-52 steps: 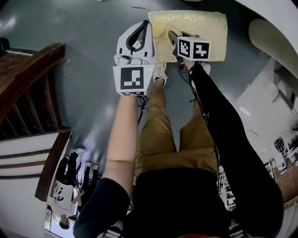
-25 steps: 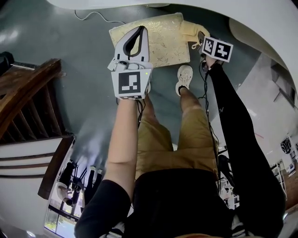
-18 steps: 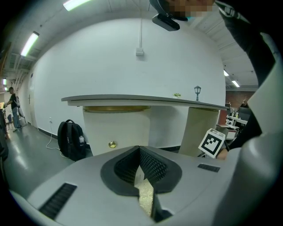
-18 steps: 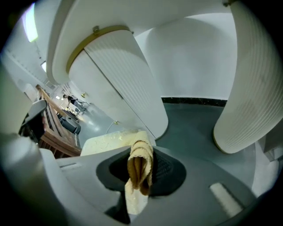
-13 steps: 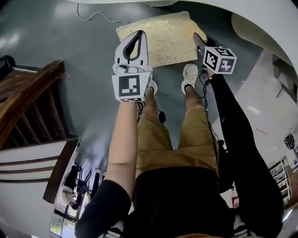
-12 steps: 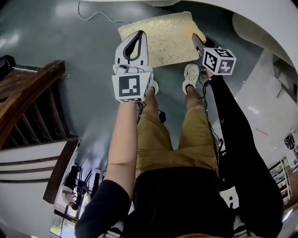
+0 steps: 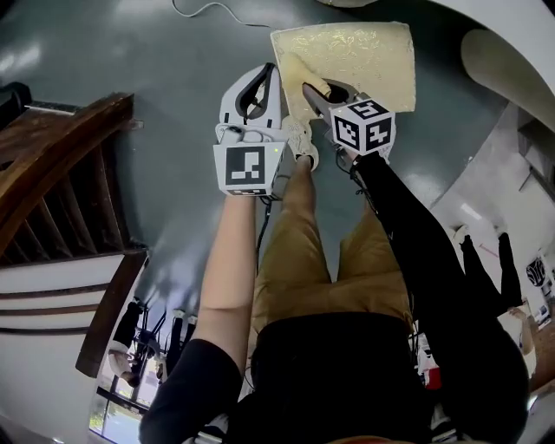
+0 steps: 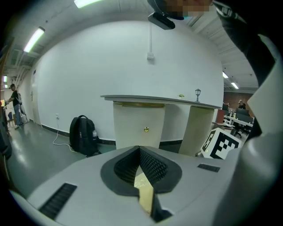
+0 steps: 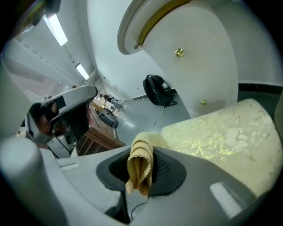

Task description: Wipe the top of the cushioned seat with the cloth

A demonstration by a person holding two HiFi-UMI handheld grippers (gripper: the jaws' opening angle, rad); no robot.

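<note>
The cushioned seat point(image 7: 355, 54) is pale yellow with a shiny leaf pattern and stands on the grey floor, top centre of the head view. My right gripper point(image 7: 316, 94) is shut on a folded yellow cloth point(image 7: 301, 71), which lies over the seat's near left corner. The right gripper view shows the cloth point(image 9: 140, 170) pinched between the jaws of that gripper point(image 9: 141, 178), with the seat point(image 9: 225, 137) stretching ahead to the right. My left gripper point(image 7: 264, 74) hovers just left of the seat, shut and holding nothing. In its own view the left gripper point(image 8: 140, 154) points at a white counter.
A dark wooden stair rail point(image 7: 61, 156) runs along the left. A curved white counter point(image 7: 512, 61) wraps the top right, behind the seat. A black backpack point(image 8: 82, 134) leans against the wall, with a cable point(image 7: 208, 10) on the floor. The person's shoes point(image 7: 303, 143) stand just before the seat.
My right gripper has carried the cloth from the seat's right edge across to its near left corner. The left gripper has stayed shut beside the seat.
</note>
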